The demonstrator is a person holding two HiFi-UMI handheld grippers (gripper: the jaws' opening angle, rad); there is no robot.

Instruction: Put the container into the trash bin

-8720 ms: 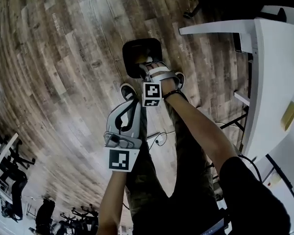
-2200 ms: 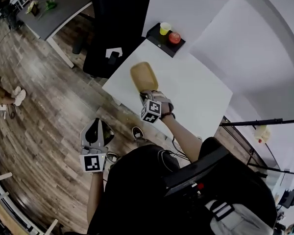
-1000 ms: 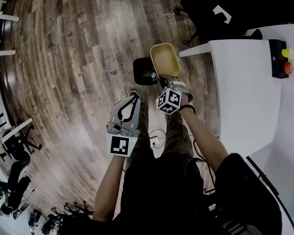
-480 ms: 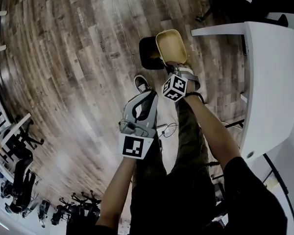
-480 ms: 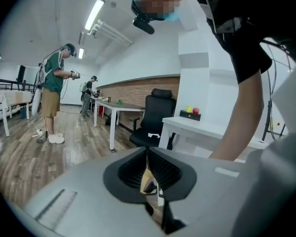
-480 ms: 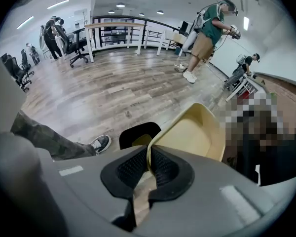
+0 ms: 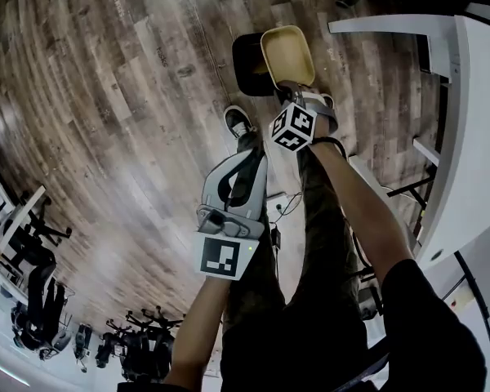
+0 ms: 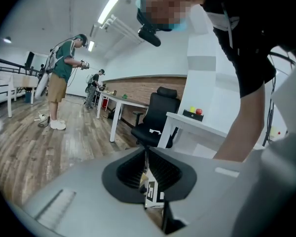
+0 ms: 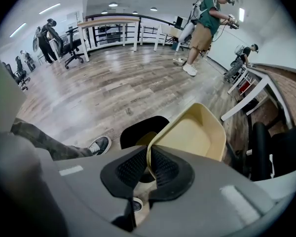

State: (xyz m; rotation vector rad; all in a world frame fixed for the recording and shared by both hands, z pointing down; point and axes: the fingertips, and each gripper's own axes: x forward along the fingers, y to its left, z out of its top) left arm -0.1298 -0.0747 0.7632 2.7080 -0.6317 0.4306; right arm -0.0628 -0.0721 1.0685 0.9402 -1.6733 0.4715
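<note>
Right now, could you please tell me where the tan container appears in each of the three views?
Head view: top centre, the tan container sticks out past the right gripper, overlapping the black trash bin.
Left gripper view: not in it.
Right gripper view: centre right, rim pinched between the fingers, bin just left.
Shared landmark: the wood plank floor, in all three.

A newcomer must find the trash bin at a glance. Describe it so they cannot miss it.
Start at the white table on the wooden floor; just off its corner, beyond the person's shoe, stands the trash bin. It is the only black, open-topped box there, and the tan container pinched in the right hand-held gripper hangs over it.
</note>
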